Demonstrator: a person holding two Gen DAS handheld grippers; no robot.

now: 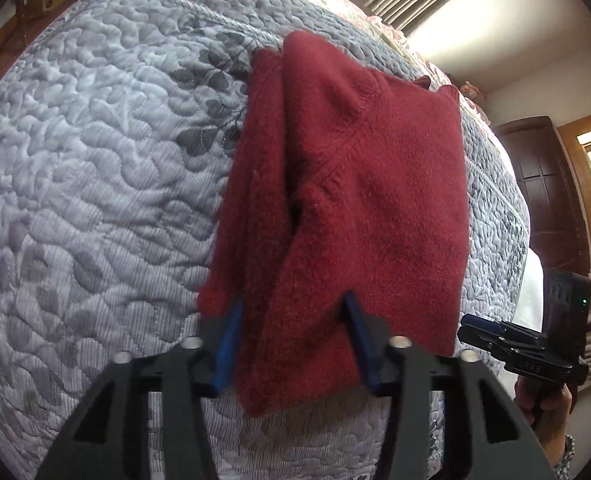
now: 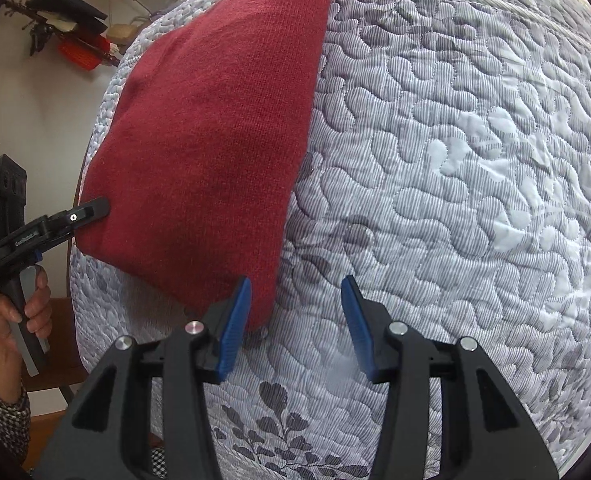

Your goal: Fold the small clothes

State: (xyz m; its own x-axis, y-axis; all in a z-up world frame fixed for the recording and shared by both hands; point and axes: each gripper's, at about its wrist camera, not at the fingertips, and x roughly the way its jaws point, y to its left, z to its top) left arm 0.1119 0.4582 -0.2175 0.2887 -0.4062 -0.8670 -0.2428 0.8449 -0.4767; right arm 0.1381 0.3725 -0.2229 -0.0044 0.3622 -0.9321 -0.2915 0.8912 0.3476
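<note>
left wrist view: the red knit garment lies folded lengthwise on the grey quilted bed, a sleeve layer lapped along its left side. the left gripper has its fingers spread, straddling the near hem without pinching it. the wool looks soft, thick and light, likely to sag and slide open unless held through all layers at a corner.

right wrist view: the right gripper hovers with fingers spread at the garment's near right corner, holding nothing; that corner seems the natural hold. the left gripper sits at the garment's far edge.
</note>
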